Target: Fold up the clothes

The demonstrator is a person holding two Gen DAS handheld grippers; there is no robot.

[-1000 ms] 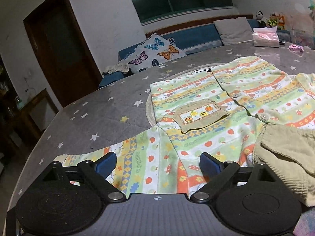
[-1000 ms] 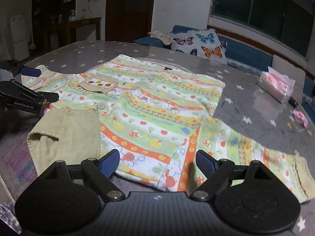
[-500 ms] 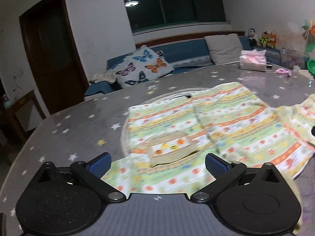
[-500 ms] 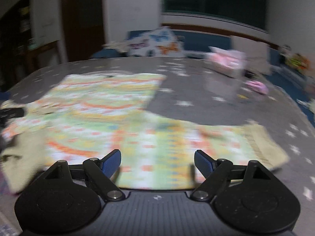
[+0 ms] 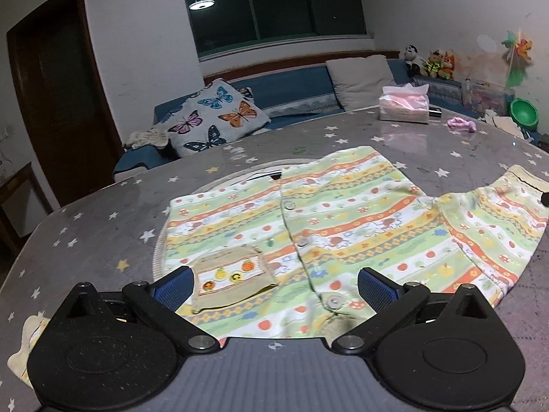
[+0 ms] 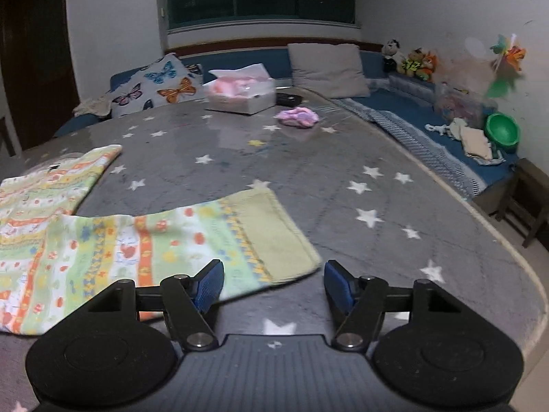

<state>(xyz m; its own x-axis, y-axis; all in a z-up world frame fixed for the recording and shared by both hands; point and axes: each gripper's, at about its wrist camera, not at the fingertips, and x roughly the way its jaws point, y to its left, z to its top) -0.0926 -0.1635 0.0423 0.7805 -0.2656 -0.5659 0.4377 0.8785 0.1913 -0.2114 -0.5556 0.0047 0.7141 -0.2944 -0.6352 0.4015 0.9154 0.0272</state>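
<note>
Patterned shirt lies flat on table. We hold left gripper and right gripper spread, empty. Risk: right gripper pinches only sleeve cuff, so fold drags crooked.

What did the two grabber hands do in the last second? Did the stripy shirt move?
The right gripper swung rightward to the striped shirt's sleeve cuff. The left gripper shifted from the other sleeve to the beige chest pocket. Both stayed open, gripping nothing; the green-and-orange striped shirt stayed flat.
</note>
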